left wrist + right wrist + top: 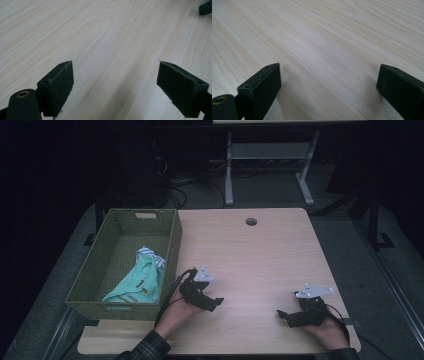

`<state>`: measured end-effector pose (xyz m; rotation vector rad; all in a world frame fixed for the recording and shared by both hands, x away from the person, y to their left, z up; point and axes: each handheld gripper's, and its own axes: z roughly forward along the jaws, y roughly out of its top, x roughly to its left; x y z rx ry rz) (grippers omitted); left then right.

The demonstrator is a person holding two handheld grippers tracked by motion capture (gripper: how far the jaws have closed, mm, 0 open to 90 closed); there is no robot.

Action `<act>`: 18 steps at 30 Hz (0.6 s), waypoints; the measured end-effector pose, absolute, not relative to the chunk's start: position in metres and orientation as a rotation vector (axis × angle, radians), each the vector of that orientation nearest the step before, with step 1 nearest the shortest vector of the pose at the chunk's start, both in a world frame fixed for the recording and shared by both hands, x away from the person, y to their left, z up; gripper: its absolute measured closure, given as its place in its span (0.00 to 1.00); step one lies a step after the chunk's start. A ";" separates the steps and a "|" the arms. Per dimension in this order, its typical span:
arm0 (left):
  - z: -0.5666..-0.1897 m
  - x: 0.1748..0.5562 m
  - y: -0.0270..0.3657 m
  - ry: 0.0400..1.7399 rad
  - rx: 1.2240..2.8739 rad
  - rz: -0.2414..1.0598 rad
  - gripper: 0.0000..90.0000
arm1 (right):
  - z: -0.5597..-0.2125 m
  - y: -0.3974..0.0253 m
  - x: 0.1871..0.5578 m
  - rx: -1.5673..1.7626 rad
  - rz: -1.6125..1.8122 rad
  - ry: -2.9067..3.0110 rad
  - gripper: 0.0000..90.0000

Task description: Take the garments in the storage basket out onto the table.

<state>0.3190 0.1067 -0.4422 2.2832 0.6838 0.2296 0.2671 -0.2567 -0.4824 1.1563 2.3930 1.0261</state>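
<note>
Garment: a mint-green piece of clothing (135, 282) with a striped white part at its far end, lying crumpled inside the green woven basket (95, 270), against the basket's right wall and toward its near end.
Basket position: at the 9 o'clock side of the surface (260, 250), long axis running from 6 to 12 o'clock.
Garment axis: the cloth stretches from about 7 o'clock, near the basket's front wall, up toward 1 o'clock, where the striped part bunches.
Left gripper (212, 304): held low over the surface just beside the basket's right near corner, pointing toward 4 o'clock, away from the basket; jaws spread wide with bare wood between them in the left gripper view (116, 82).
Right gripper (284, 316): near the front right of the surface, pointing toward 9 o'clock; jaws likewise wide apart and holding nothing (329, 87).
Key relation: the garment lies at about 9 to 10 o'clock from the left gripper, behind its jaws and on the other side of the basket wall; from the right gripper it is well apart, across the surface.
Nearer hand: the left, by a clear margin.
Judgement: a reach for the garment would call for the left gripper to turn round toward the basket and come over its rim.
</note>
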 end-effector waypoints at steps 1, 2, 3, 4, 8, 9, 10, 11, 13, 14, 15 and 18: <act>-0.442 0.319 0.107 0.686 2.282 0.227 0.15 | -0.482 -0.257 0.267 1.157 1.026 2.393 0.06; -0.441 0.319 0.107 0.683 2.283 0.227 0.15 | -0.482 -0.257 0.267 1.157 1.026 2.393 0.06; -0.441 0.319 0.107 0.684 2.280 0.228 0.15 | -0.482 -0.257 0.267 1.156 1.026 2.393 0.06; -0.440 0.319 0.107 0.685 2.278 0.225 0.15 | -0.482 -0.257 0.267 1.158 1.026 2.393 0.06; -0.438 0.319 0.107 0.684 2.276 0.220 0.15 | -0.483 -0.257 0.267 1.158 1.029 2.391 0.06; -0.438 0.319 0.107 0.681 2.279 0.222 0.15 | -0.483 -0.257 0.267 1.157 1.029 2.390 0.06; -0.437 0.319 0.107 0.681 2.280 0.222 0.15 | -0.483 -0.257 0.267 1.158 1.029 2.390 0.06; -0.436 0.320 0.107 0.681 2.275 0.221 0.15 | -0.483 -0.257 0.267 1.158 1.030 2.390 0.06; -0.435 0.320 0.107 0.678 2.278 0.225 0.15 | -0.483 -0.257 0.267 1.156 1.028 2.392 0.06; -0.435 0.320 0.107 0.680 2.277 0.223 0.15 | -0.483 -0.257 0.267 1.156 1.027 2.392 0.06; -0.435 0.320 0.107 0.680 2.277 0.223 0.15 | -0.483 -0.257 0.267 1.156 1.027 2.392 0.06; -0.433 0.320 0.107 0.678 2.281 0.222 0.15 | -0.483 -0.256 0.267 1.154 1.029 2.394 0.05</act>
